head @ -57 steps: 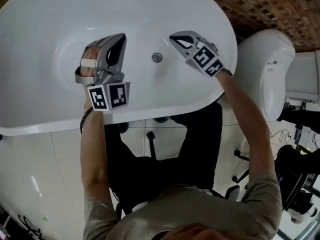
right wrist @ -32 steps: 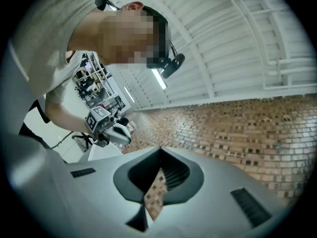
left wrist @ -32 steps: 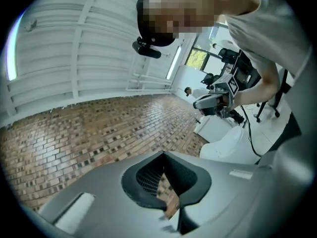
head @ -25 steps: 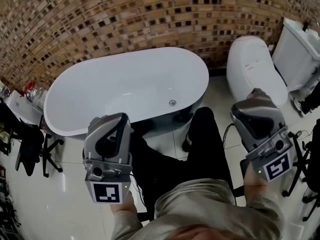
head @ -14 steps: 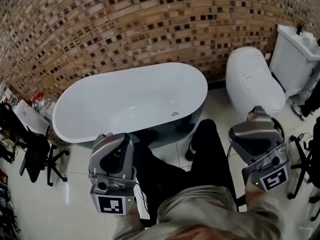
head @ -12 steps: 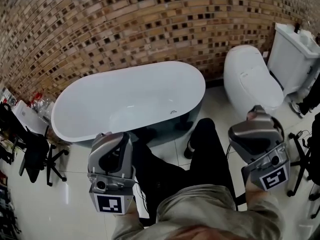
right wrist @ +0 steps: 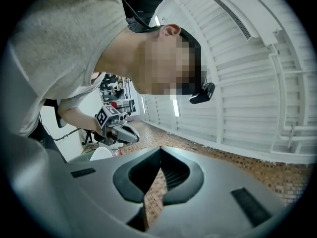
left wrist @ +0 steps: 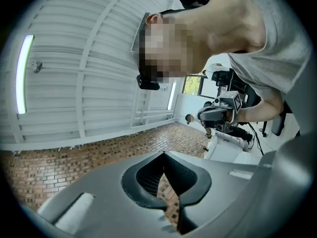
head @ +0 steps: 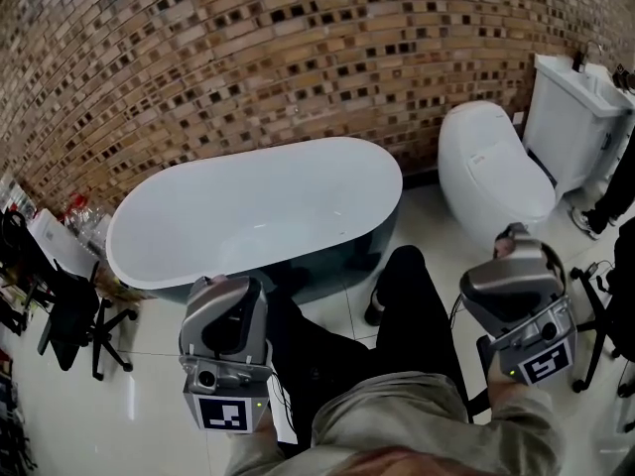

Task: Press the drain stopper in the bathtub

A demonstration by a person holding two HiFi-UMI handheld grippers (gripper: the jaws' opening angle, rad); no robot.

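Observation:
The white oval bathtub (head: 253, 211) stands against the brick wall, well ahead of me. I cannot make out its drain stopper from here. Both grippers are held close to my body, far from the tub, jaws pointing up towards the ceiling. The left gripper (head: 236, 292) is low at the left; in its own view the left gripper (left wrist: 164, 155) has its jaws shut on nothing. The right gripper (head: 511, 271) is at the right by my leg; the right gripper (right wrist: 159, 150) is likewise shut and empty. Each gripper view shows the other gripper in a hand.
A white toilet (head: 491, 162) with its cistern (head: 571, 117) stands right of the tub. A black chair (head: 69, 315) and clutter are at the left, more black stands (head: 610, 305) at the right edge. My black-trousered legs (head: 407, 305) are between me and the tub on glossy tiles.
Both grippers have left the inside of the tub by the drain and come back to my body. In the last second they barely moved; the view tilted slightly.

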